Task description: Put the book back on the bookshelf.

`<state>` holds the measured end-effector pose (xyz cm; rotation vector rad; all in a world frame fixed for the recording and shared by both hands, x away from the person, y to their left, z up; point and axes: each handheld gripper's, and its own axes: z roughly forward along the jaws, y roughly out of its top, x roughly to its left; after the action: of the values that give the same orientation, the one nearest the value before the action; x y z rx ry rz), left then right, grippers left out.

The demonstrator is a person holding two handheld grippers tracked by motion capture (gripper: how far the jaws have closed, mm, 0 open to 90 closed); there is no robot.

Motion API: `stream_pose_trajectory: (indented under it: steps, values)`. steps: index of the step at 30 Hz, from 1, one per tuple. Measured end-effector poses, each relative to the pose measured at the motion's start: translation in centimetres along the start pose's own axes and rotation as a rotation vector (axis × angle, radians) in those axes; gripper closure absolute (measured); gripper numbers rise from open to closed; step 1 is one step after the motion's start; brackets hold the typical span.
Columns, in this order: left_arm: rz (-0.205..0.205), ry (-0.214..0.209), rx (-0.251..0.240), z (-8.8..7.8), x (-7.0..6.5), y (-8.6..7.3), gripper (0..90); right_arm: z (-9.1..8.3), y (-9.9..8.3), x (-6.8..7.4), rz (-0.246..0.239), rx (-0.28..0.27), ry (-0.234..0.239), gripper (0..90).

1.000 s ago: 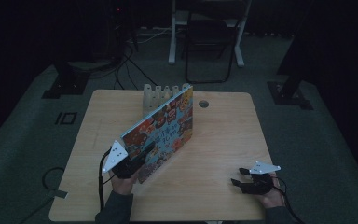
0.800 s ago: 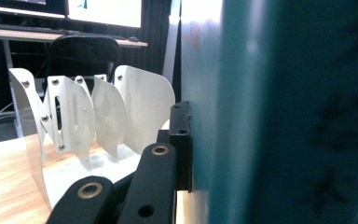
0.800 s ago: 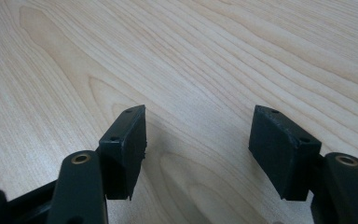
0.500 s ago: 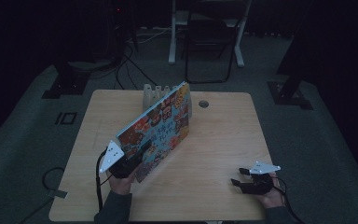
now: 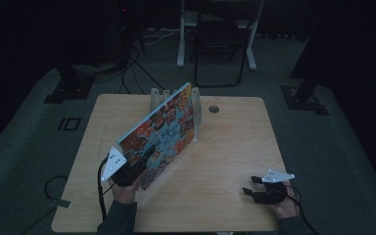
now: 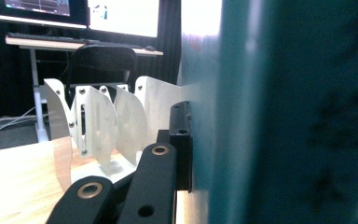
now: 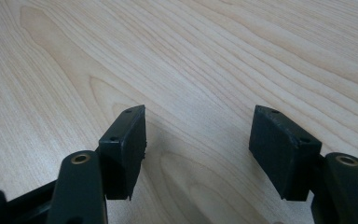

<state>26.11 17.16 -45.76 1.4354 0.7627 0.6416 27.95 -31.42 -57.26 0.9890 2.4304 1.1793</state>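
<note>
Behind book (image 5: 164,134) — white rack (image 5: 157,95); table hole (image 5: 214,108) beside

Book (image 5: 164,134) tilted on table (image 5: 230,147), rack (image 5: 157,95) behind it

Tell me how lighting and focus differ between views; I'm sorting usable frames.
High view: dim, floor nearly black, book cover readable. Left gripper view: book blurred by closeness, screen blown out, rack fairly sharp. Right gripper view: bright, even, table grain crisp.
</note>
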Motion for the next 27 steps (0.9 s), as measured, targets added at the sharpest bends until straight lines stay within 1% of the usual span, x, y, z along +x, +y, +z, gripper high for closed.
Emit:
stream_pose_trajectory:
  steps: [5, 13, 22, 27]
  values:
    - [-0.001, 0.013, -0.004, -0.13, 0.15, 0.10, 81.2, 0.00, 0.00, 0.01, 0.000, 0.000, 0.001, 35.8]
    - [0.010, 0.035, 0.000, -0.32, 0.26, 0.15, 81.2, 0.00, 0.00, 0.00, 0.000, 0.000, 0.001, 35.8]
    - [0.004, 0.074, 0.005, -0.51, 0.41, 0.15, 81.2, 0.00, 0.00, -0.01, 0.002, -0.001, 0.003, 35.8]
    - [0.001, 0.086, 0.006, -0.70, 0.47, 0.01, 81.2, 0.00, 0.00, -0.02, 0.003, -0.001, 0.003, 35.8]
